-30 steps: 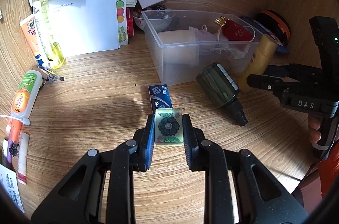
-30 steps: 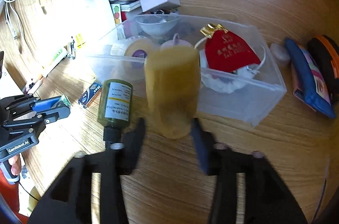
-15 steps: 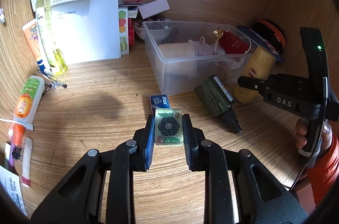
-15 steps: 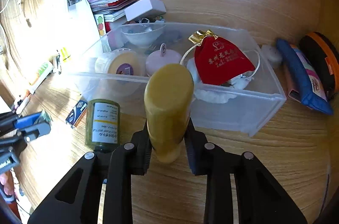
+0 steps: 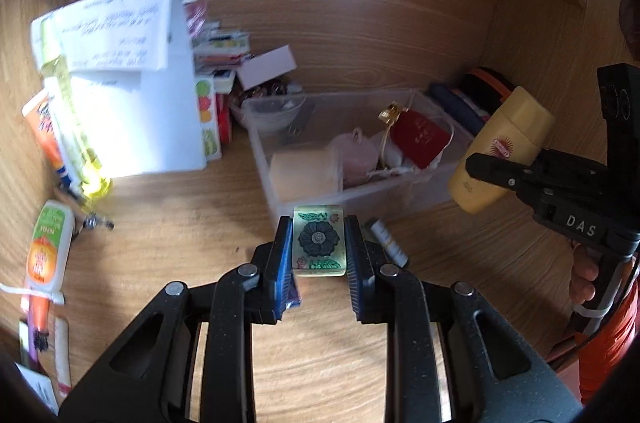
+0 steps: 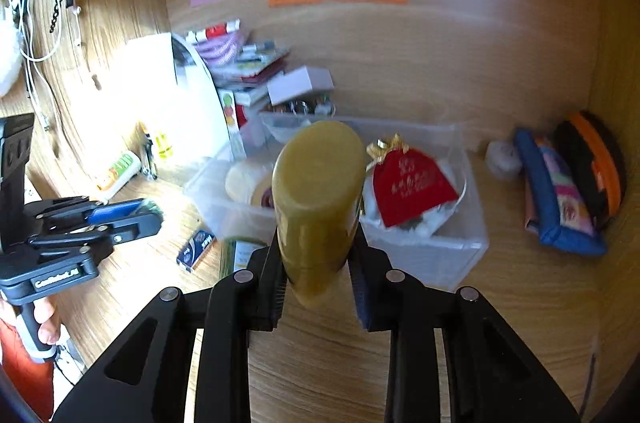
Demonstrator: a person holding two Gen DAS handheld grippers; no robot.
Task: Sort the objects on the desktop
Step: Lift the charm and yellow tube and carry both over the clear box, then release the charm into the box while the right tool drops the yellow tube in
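Observation:
My left gripper (image 5: 319,243) is shut on a pale green mahjong tile (image 5: 319,241) with a dark flower, held above the desk just in front of the clear plastic bin (image 5: 360,195). My right gripper (image 6: 318,255) is shut on a yellow bottle (image 6: 318,199), lifted and tilted near the bin's (image 6: 424,255) front wall. In the left wrist view the bottle (image 5: 502,147) hangs at the bin's right end. The bin holds a red pouch (image 6: 412,183), a tape roll (image 6: 250,183) and a pink item (image 5: 358,157).
A dark green bottle (image 6: 240,255) and a small blue box (image 6: 198,249) lie on the desk before the bin. A white paper stand (image 5: 132,91), tubes (image 5: 46,243) and a yellow bottle (image 5: 72,131) stand left. Pouches (image 6: 560,191) lie right.
Both grippers have risen. The right gripper closed on the yellow bottle and lifted it off the desk toward the bin. The left gripper carried the tile up and forward to the bin's front.

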